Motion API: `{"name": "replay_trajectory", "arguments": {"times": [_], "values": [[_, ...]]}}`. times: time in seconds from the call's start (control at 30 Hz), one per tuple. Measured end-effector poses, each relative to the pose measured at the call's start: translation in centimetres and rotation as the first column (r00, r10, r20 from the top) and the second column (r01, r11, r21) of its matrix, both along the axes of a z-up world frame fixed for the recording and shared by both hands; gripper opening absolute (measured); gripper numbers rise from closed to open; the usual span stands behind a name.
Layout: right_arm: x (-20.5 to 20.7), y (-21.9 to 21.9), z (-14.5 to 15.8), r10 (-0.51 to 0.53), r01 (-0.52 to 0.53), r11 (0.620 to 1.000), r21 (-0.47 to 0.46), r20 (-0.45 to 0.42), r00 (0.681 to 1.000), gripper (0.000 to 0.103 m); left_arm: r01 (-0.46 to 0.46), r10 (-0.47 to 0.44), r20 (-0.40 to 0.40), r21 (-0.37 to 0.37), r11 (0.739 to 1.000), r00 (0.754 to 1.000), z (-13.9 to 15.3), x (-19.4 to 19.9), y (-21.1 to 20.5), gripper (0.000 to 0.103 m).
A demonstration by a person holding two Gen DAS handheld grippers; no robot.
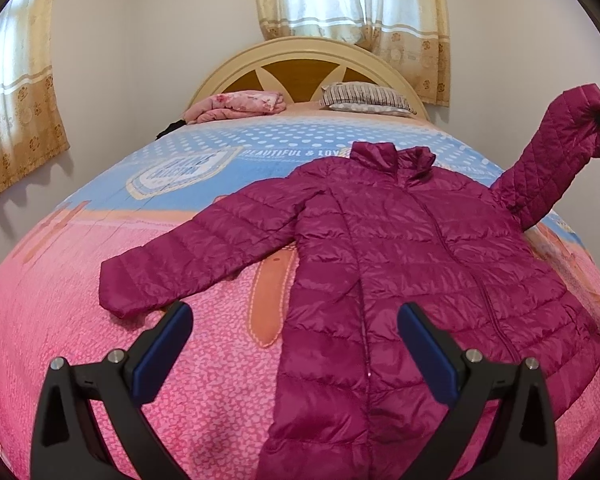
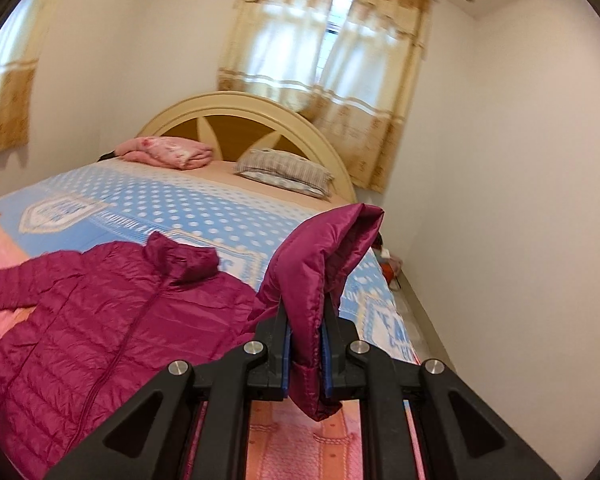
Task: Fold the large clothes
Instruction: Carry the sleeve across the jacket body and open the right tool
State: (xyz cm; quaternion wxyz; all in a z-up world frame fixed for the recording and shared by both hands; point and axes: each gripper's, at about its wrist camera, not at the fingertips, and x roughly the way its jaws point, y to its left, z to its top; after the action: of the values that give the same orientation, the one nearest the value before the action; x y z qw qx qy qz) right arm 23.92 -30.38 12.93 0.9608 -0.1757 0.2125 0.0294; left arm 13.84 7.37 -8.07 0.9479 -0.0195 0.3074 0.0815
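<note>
The right gripper (image 2: 306,332) is clamped on the cuff of the jacket's sleeve (image 2: 320,248), lifted off the bed (image 1: 100,340); the left gripper (image 1: 296,336) hangs wide and empty. The magenta puffer jacket (image 1: 400,260) lies flat, front up. It looks light, soft and probably slippery, so pinch seams or cuffs.

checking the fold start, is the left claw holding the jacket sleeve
No, the left claw stands open above the jacket, gripping nothing.
</note>
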Motion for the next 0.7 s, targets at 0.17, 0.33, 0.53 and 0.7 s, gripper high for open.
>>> {"name": "replay_trajectory", "arguments": {"times": [0.17,0.33,0.53,0.7], "values": [[0.3,2.7,-1.1,0.060,-0.060,0.998,-0.017,-0.015,0.998,0.011,-0.011,0.011,-0.002,-0.004,1.000,1.000,-0.2,-0.1,0.8,0.103],[0.4,5.0,-2.4,0.116,-0.118,0.992,-0.051,-0.029,0.993,0.011,-0.021,0.021,-0.004,-0.001,1.000,1.000,-0.3,0.0,1.4,0.103],[0.4,6.5,-4.1,0.155,-0.157,0.986,-0.047,-0.060,0.986,0.011,-0.034,0.034,-0.005,-0.003,0.999,0.999,-0.4,0.3,2.1,0.103],[0.3,8.4,-6.2,0.200,-0.205,0.978,-0.048,-0.095,0.975,0.011,-0.031,0.031,-0.003,0.009,0.999,1.000,-0.2,0.9,2.1,0.103]]}}
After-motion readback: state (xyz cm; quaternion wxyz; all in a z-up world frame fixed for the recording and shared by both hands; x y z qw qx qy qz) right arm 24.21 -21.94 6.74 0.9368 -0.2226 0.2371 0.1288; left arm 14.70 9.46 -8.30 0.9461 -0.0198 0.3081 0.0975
